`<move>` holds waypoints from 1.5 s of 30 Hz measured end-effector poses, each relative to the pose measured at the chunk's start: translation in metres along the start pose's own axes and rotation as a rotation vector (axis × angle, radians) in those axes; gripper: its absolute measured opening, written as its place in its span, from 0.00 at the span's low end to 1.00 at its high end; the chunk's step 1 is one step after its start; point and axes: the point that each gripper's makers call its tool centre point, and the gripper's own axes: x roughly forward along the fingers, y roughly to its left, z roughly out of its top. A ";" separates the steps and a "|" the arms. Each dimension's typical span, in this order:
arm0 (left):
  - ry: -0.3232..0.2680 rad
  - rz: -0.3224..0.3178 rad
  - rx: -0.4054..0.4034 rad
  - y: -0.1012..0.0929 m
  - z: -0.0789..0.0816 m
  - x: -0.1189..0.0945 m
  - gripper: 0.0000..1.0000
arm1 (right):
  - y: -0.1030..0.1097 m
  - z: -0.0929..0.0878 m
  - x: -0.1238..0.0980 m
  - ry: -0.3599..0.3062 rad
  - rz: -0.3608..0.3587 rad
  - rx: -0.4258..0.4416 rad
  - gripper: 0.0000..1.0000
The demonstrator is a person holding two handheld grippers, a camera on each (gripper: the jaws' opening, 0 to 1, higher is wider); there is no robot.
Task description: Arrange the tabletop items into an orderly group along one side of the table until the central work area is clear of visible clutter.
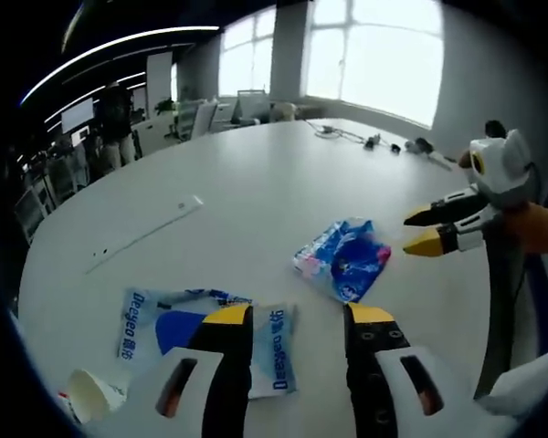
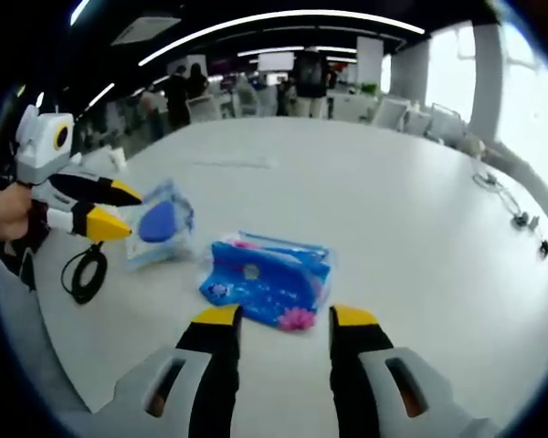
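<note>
A: In the left gripper view we see our left gripper (image 1: 297, 319) with its jaws apart and nothing between them, hanging over the white table (image 1: 256, 182). Just beyond its left jaw lies the flat white-and-blue pack (image 1: 164, 333), partly under that jaw.

B: And the blue pouch (image 1: 343, 259)?

A: It lies a little farther off, right of the pack and apart from it. The right gripper (image 1: 418, 230) comes in from the right, near the pouch, yellow tips spread, holding nothing.

B: In the right gripper view we see the right gripper (image 2: 281, 319) open too, with the pouch (image 2: 267, 278) just beyond its tips. The pack (image 2: 160, 224) sits left of it, and the left gripper (image 2: 128, 210) points at the pack, jaws apart.

A: Near the left edge a paper cup (image 1: 89, 394) lies on its side

B: A black cable loop (image 2: 84, 272) rests by the table edge, and small items (image 1: 384, 141) sit far off by the window
</note>
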 end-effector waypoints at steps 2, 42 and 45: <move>-0.004 0.009 0.010 0.003 0.000 -0.002 0.35 | 0.000 0.000 0.001 0.001 0.001 -0.004 0.35; 0.078 0.079 0.032 0.088 -0.013 -0.027 0.37 | 0.093 0.010 0.019 -0.055 0.112 0.041 0.35; 0.098 0.079 0.027 0.092 -0.015 -0.027 0.37 | 0.099 0.009 0.020 -0.049 0.122 0.042 0.35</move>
